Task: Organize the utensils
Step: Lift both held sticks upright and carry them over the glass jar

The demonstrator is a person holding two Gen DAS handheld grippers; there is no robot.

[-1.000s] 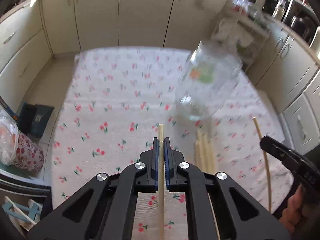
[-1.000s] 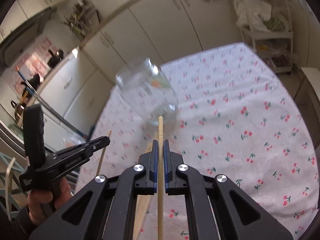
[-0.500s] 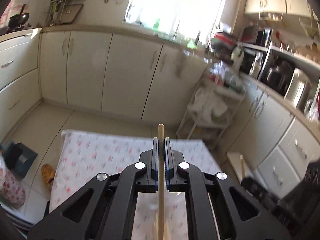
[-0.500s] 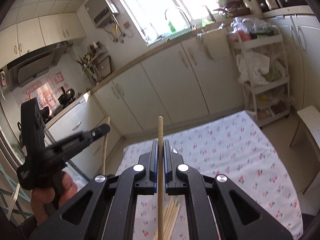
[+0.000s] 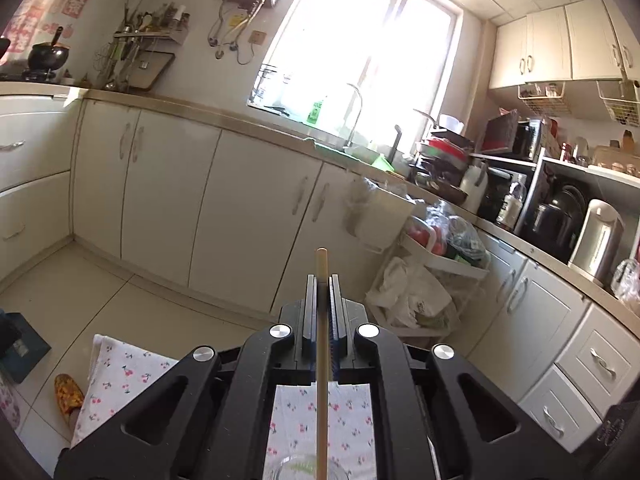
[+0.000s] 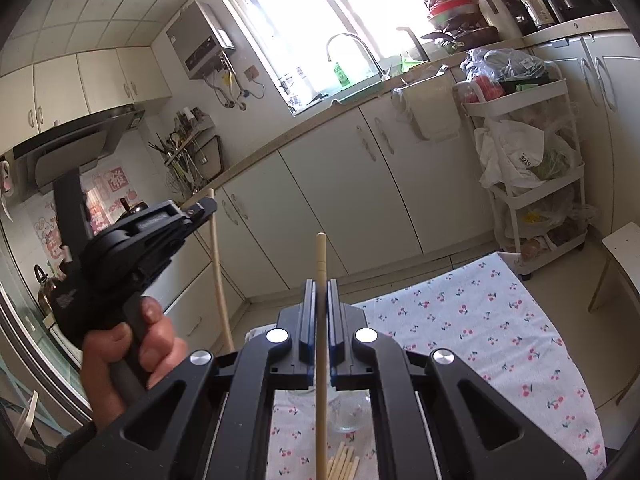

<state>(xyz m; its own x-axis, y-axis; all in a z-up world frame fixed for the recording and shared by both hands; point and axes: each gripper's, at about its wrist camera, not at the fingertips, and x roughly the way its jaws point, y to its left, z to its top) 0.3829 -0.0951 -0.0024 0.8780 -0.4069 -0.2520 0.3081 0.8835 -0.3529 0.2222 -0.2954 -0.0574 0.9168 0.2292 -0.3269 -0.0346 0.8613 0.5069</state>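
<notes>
My left gripper (image 5: 321, 280) is shut on a wooden chopstick (image 5: 321, 400) that runs up between its fingers and pokes past the tips. Under it shows the rim of a clear glass jar (image 5: 298, 468) on the cherry-print tablecloth (image 5: 120, 368). My right gripper (image 6: 320, 284) is shut on a second chopstick (image 6: 320, 256), held the same way. Below it the glass jar (image 6: 348, 412) stands on the cloth (image 6: 480, 320), with several loose chopsticks (image 6: 344, 460) lying in front of it. In the right wrist view the left gripper (image 6: 208, 204), held by a hand (image 6: 132, 344), is raised at the left with its chopstick (image 6: 218, 272) hanging down.
Cream kitchen cabinets (image 5: 168, 200) and a worktop with a sink run behind the table. A white trolley (image 6: 528, 160) full of bags stands at the right, with a pale stool (image 6: 624, 244) beside the table's edge. A slipper (image 5: 68, 398) and a blue box (image 5: 20, 346) lie on the floor.
Both grippers have risen and tipped upward, so the views swing from the table and jar to the cabinets and window. Each still holds its chopstick.
</notes>
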